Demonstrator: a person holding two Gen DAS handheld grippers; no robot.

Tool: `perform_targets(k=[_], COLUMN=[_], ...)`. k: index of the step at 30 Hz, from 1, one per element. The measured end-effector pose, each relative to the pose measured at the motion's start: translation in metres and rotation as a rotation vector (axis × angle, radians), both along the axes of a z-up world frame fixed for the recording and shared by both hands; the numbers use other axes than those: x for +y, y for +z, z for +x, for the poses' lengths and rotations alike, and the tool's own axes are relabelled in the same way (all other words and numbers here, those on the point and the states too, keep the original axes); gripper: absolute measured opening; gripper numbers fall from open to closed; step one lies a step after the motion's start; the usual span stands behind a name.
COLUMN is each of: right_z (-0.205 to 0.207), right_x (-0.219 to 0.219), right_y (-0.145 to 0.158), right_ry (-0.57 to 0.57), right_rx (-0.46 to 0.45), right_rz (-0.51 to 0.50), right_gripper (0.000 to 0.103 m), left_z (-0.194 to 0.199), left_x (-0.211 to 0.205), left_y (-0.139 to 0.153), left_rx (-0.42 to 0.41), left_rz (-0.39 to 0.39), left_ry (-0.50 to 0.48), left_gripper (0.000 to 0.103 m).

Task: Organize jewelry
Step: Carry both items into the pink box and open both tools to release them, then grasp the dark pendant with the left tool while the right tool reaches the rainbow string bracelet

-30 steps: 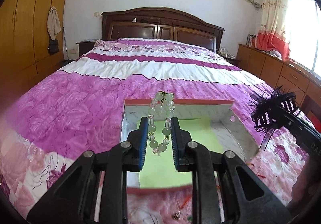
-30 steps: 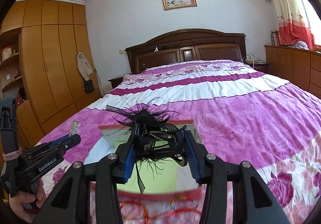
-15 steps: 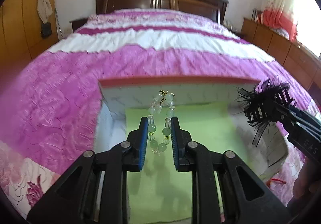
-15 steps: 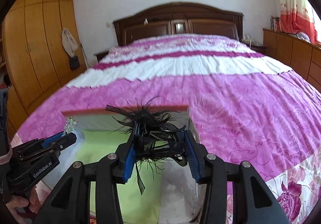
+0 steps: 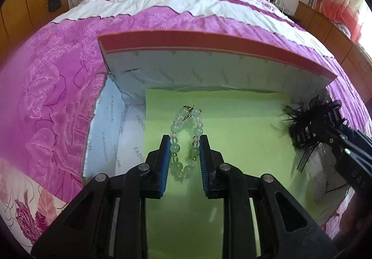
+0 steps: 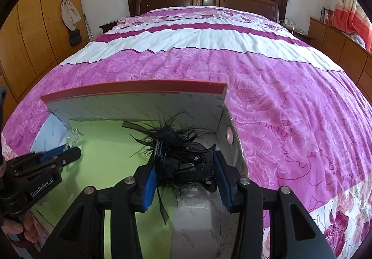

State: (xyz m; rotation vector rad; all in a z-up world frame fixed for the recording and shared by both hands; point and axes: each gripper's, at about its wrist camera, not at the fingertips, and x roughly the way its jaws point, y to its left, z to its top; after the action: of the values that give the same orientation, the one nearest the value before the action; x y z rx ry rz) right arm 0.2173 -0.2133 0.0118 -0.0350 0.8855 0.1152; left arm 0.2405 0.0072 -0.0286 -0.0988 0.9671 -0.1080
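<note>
Bracelet (image 5: 185,140) between my left gripper (image 5: 184,142) jaws, just easing apart over box (image 5: 209,68); right gripper (image 6: 184,166) clamps feather clip (image 6: 173,149); next, release both.

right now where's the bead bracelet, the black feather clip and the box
bead bracelet (image 5: 186,142), left wrist view, hanging loop of green beads
black feather clip (image 6: 174,154), right wrist view, feathered body
box (image 5: 209,38), left wrist view, red far rim

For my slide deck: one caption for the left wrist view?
Left gripper lowers a green bead bracelet into the open box.
</note>
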Motion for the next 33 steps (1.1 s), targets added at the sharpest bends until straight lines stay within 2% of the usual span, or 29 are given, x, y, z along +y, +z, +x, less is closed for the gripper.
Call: perform_targets(k=[5, 8, 11, 15, 21, 27, 33], right_z=[0.004, 0.003, -0.004, -0.022, -0.051, -0.089, -0.127], right_x=[-0.008, -0.014, -0.016, -0.019, -0.018, -0.009, -0.008], right_y=[-0.002, 0.000, 0.007, 0.025, 0.053, 0.079, 0.096], right_ry=[-0.038, -0.041, -0.032, -0.023, 0.007, 0.044, 0.049], right_rx=[0.012, 0.018, 0.006, -0.067, -0.164, -0.277, -0.345], right_rz=[0.026, 0.085, 0.126, 0.152, 0.173, 0.177, 0.189], right_gripper=[0.049, 0.053, 0.058, 0.066, 0.069, 0.071, 0.073], left_z=[0.003, 0.000, -0.006, -0.020, -0.043, -0.066, -0.099], left_x=[-0.001, -0.002, -0.003, 0.002, 0.010, 0.013, 0.018], left_y=[0.001, 0.002, 0.009, 0.028, 0.056, 0.076, 0.095], left_rx=[0.012, 0.013, 0.002, -0.051, -0.142, -0.213, -0.306], left_rz=[-0.012, -0.012, -0.023, -0.063, -0.089, -0.092, -0.079], left_ry=[-0.002, -0.016, -0.022, -0.028, -0.011, -0.018, -0.032], left_gripper=[0.023, 0.030, 0.031, 0.033, 0.035, 0.036, 0.038])
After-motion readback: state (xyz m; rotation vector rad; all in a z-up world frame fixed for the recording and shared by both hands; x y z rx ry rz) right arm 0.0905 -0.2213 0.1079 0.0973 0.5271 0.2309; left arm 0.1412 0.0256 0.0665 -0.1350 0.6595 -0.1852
